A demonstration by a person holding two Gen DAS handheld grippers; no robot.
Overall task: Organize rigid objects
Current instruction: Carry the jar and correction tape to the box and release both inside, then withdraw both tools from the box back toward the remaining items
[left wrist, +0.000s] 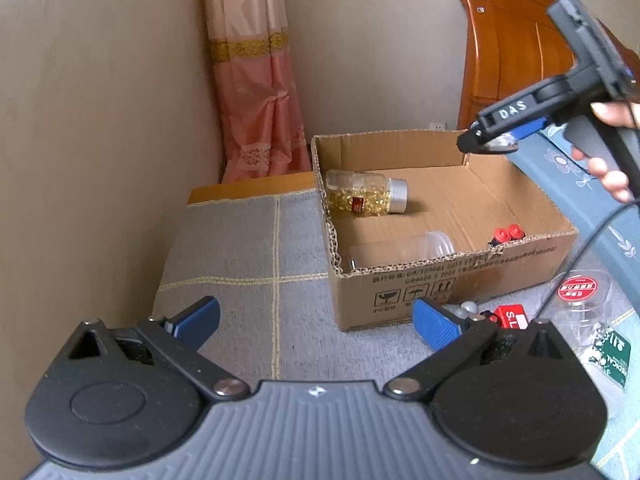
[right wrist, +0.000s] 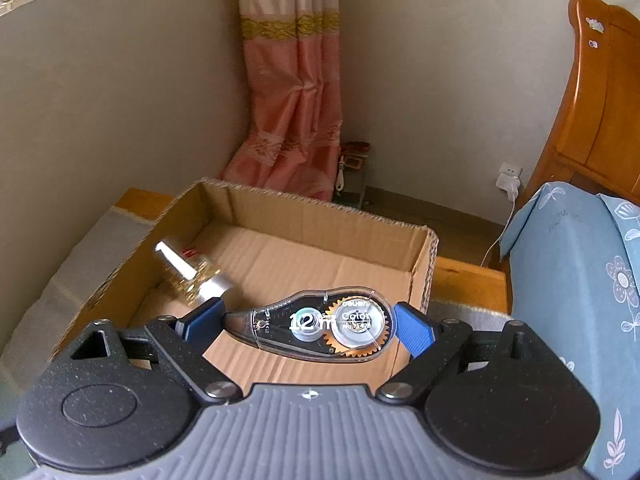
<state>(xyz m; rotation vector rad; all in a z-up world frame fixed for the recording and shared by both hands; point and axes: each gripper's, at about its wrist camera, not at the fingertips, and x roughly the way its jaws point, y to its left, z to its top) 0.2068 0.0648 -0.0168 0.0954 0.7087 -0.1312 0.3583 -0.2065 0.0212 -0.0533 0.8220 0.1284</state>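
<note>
Corrugated cardboard box [right wrist: 328, 216] on grey woven cloth [left wrist: 248, 248]; clear teardrop correction tape [right wrist: 320, 326] over box between right gripper [right wrist: 308, 322] pads, jaws spread; left gripper [left wrist: 316, 320] fingers apart, empty; capsule jar [left wrist: 366, 192] lies inside box.

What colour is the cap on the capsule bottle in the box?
Silver, on the bottle lying in the box; clearest in the left wrist view.

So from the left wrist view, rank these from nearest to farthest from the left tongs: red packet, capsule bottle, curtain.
1. Red packet, just beside the right finger, outside the box.
2. Capsule bottle, lying inside the box's left end.
3. Curtain, in the far corner.
</note>
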